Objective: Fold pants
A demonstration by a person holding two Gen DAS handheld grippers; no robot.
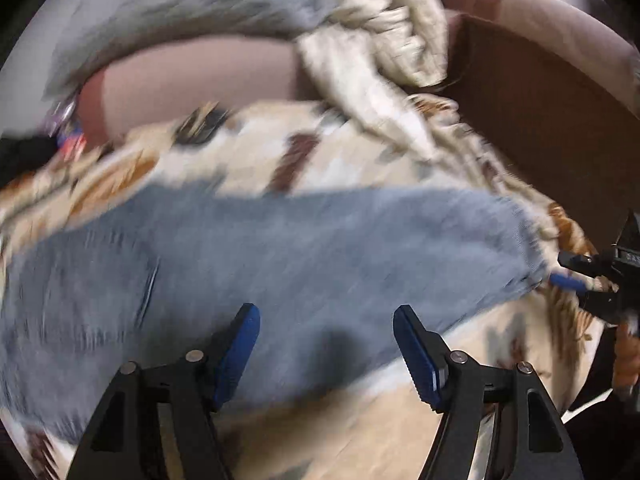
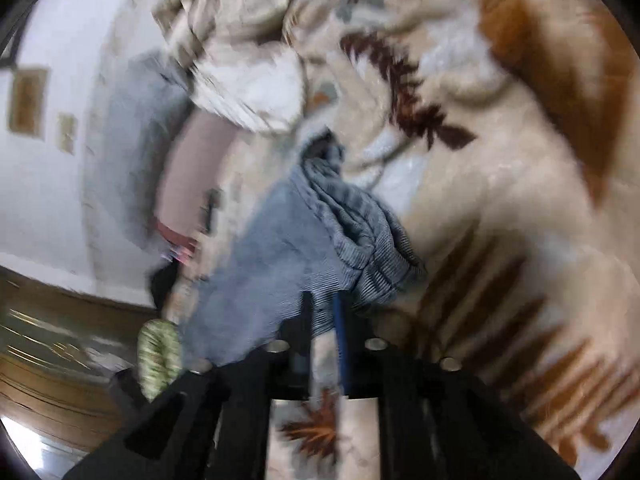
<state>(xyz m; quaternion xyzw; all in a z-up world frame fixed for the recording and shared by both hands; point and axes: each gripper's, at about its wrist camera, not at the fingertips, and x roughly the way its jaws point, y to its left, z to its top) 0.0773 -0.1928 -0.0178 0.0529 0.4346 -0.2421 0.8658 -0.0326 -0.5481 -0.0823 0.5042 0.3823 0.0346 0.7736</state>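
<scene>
Left hand-held gripper (image 1: pixel 326 330) agape over blue pants (image 1: pixel 280 248), no legible writing

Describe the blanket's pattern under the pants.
Cream blanket with brown and orange leaf motifs, clearest in the right wrist view.

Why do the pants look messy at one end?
The grey-blue ribbed fabric pants lie mostly flat on the cream patterned fleece blanket, but the end by the right gripper is bunched into crumpled folds.

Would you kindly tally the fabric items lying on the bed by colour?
Blue-grey pants: 1
Cream blanket with brown leaf pattern: 1
Off-white crumpled cloth: 1
Grey cloth along the headboard: 1
Total: 4
</scene>
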